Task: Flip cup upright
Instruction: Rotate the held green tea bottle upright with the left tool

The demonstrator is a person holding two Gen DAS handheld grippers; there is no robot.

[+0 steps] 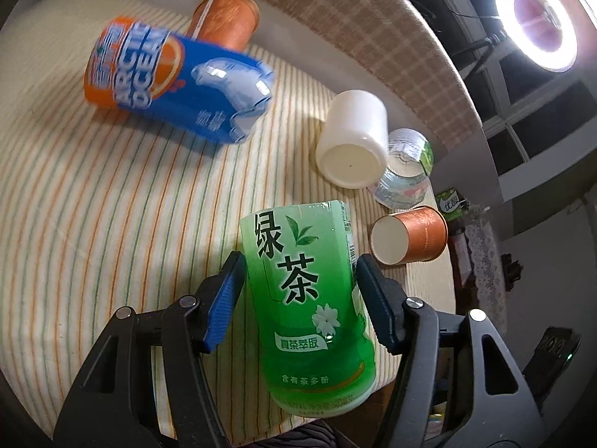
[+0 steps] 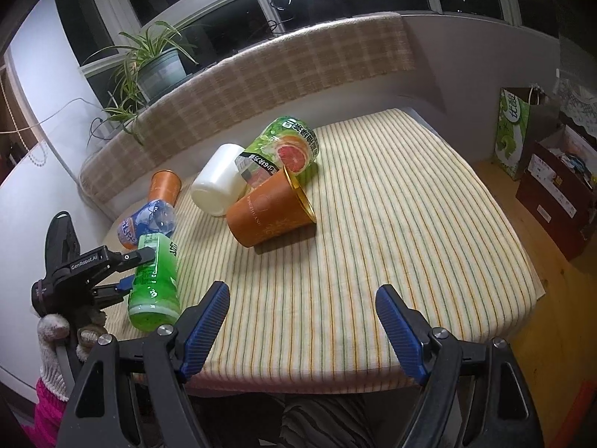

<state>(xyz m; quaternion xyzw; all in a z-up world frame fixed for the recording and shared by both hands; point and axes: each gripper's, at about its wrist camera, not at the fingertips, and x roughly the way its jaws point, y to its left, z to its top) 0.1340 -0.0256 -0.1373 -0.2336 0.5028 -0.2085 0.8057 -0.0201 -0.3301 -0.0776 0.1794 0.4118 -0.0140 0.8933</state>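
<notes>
My left gripper is shut on a green tea cup, its blue pads pressed on both sides. In the right wrist view that green tea cup leans tilted at the table's front left corner, held by the left gripper and a gloved hand. My right gripper stands open over the front of the striped tablecloth, with nothing between its fingers.
Other cups lie on their sides: a blue-and-orange one, an orange one at the back, a white one, a clear grapefruit-print one and an orange paper one. A checked ledge runs behind; a green bag stands on the floor at right.
</notes>
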